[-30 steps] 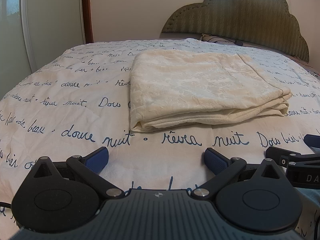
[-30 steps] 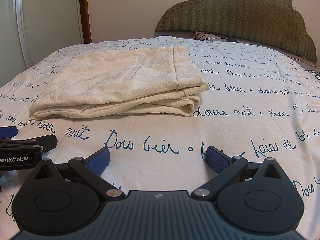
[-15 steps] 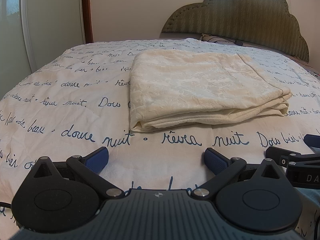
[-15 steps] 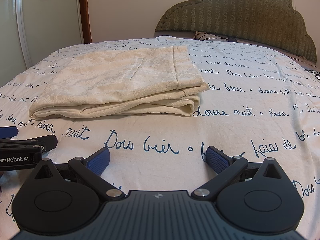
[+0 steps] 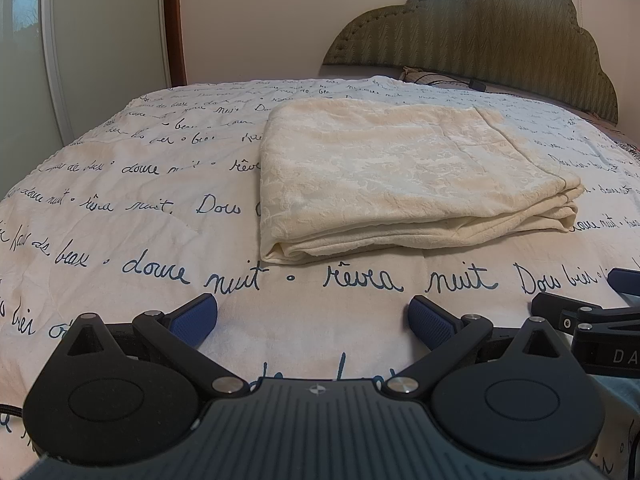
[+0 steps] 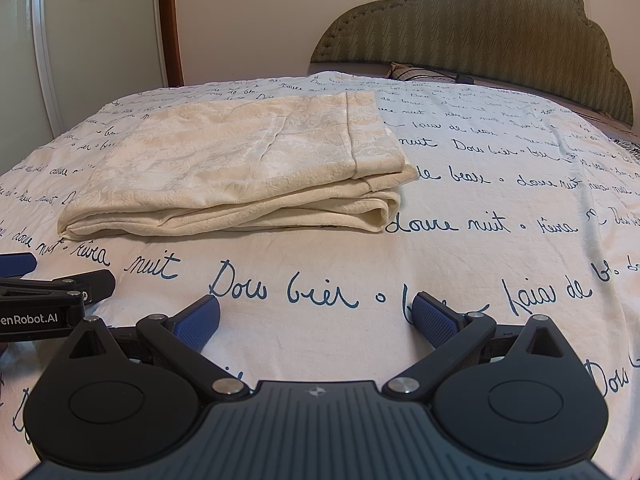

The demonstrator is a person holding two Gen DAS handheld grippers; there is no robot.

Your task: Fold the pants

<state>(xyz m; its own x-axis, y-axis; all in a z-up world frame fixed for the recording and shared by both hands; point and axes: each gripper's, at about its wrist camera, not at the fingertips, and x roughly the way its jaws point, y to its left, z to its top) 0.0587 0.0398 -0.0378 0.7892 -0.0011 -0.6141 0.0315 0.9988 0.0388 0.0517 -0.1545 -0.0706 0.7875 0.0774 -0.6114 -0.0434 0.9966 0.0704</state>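
The cream pants (image 5: 400, 176) lie folded into a flat rectangular stack on the bed; they also show in the right wrist view (image 6: 248, 168). My left gripper (image 5: 314, 316) is open and empty, low over the bedspread, a little in front of the stack's near edge. My right gripper (image 6: 316, 314) is open and empty, in front of the stack's right end. Each gripper shows at the edge of the other's view: the right one (image 5: 584, 316) and the left one (image 6: 52, 292).
The white bedspread (image 5: 120, 216) with blue script covers the bed. A green padded headboard (image 5: 500, 32) stands behind, with a pillow and a dark cable (image 6: 460, 77) at its foot. A wardrobe door (image 6: 92, 40) is at the left.
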